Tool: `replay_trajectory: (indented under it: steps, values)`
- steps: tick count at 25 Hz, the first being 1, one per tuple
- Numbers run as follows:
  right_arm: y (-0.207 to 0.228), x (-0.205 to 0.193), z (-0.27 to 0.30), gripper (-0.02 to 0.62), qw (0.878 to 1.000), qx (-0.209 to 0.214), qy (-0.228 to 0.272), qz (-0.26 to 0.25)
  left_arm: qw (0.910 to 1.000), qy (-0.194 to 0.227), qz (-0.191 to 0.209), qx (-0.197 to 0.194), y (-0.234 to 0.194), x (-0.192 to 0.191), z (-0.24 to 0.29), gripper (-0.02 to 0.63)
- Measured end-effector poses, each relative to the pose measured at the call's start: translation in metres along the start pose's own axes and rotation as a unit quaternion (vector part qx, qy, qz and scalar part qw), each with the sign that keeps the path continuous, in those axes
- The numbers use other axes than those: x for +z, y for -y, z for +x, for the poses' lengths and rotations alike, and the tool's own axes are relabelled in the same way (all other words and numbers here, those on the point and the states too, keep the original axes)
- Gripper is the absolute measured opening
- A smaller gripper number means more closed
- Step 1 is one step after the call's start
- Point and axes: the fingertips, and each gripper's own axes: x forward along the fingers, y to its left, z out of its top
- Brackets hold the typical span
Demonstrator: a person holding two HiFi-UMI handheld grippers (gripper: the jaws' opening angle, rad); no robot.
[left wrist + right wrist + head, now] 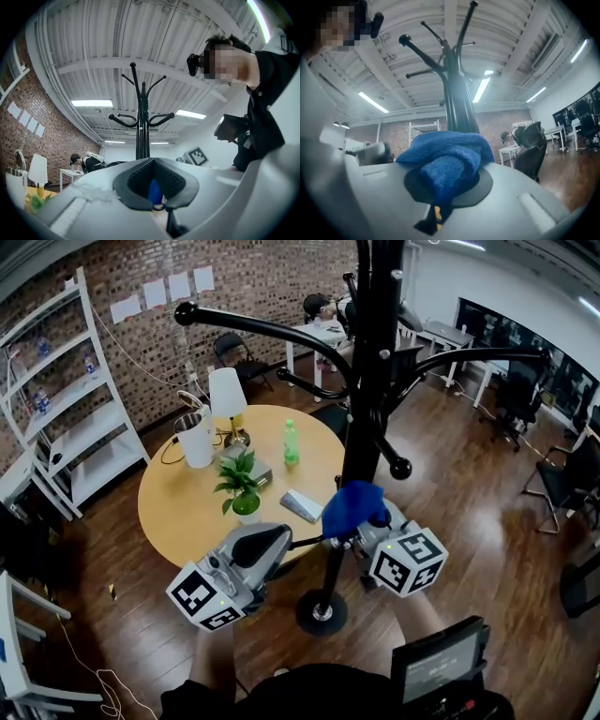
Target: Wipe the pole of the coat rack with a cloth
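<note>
The pole point(361, 427) is the biggest thing here: a black shaft whose long axis runs straight up and down, from the hooked arms at the top to the round base point(322, 612) on the wood floor. It stands just beside the round counter point(178, 512). The right gripper point(380, 535) is the nearer of the two to it and sits low on the shaft, below the lowest hook. Its jaws are clamped on the blue cloth point(352, 505), which bulges out ahead of them in a thick wad. In the right gripper view the pole point(457, 103) rises directly behind the cloth point(445, 154), so the wad lies between gripper and shaft. It looks pressed to the shaft, though contact is not certain. The left gripper point(281, 545) hangs to the left of the pole, a little apart from it, and points toward it. In its own view the jaw tips meet with nothing gripped. The pole point(142, 131) stands dead ahead, and a sliver of blue shows through the gap lower down. Since the cloth is low and most of the bare shaft lies above it, the wipe most likely needs a stroke up along that vertical axis. The right gripper would do the work, keeping the wad pushed forward against the pole.
</note>
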Motion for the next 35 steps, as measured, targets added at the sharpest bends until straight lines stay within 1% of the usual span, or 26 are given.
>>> replay_trajectory:
  steps: [4,6,9,13,16,19,21,25,28,32,35]
  values:
    - [-0.016,0.091,0.005,0.021,0.997,0.027,0.067,-0.021,1.0,0.002,0.006,0.003,0.001,0.002,-0.004,-0.008]
    - [-0.022,0.122,0.007,0.021,0.995,0.036,0.091,-0.031,0.9999,0.004,0.009,0.006,0.0,0.004,-0.006,-0.008]
    - [-0.026,0.137,0.008,0.021,0.993,0.04,0.104,-0.043,0.9998,0.01,0.011,0.01,-0.003,0.008,-0.009,-0.008]
    - [-0.024,0.125,0.008,0.021,0.993,0.039,0.106,-0.046,0.9998,0.013,0.012,0.01,-0.006,0.009,-0.007,-0.008]
    - [-0.02,0.101,0.005,0.021,0.995,0.042,0.09,-0.033,0.9999,0.012,0.008,0.007,-0.007,0.007,-0.004,-0.008]
    - [-0.012,0.066,0.003,0.023,0.997,0.038,0.067,-0.013,0.9999,0.009,0.005,0.002,-0.007,0.003,0.002,-0.008]
    - [-0.007,0.036,0.001,0.021,0.999,0.028,0.044,-0.004,1.0,0.006,0.002,-0.003,-0.006,0.001,0.005,-0.008]
    - [0.005,-0.033,-0.002,0.022,1.0,-0.002,-0.018,-0.007,1.0,0.001,0.0,-0.009,-0.004,-0.002,0.008,-0.008]
    - [0.015,-0.092,-0.006,0.021,0.997,-0.023,-0.072,-0.018,0.9999,-0.002,0.0,-0.011,-0.003,-0.003,0.009,-0.008]
    - [0.027,-0.165,-0.013,0.021,0.986,-0.045,-0.152,-0.045,0.9999,-0.005,-0.002,-0.012,0.0,-0.006,0.008,-0.008]
    - [0.031,-0.192,-0.017,0.022,0.982,-0.05,-0.18,-0.037,0.9999,-0.009,-0.004,-0.011,0.002,-0.008,0.007,-0.008]
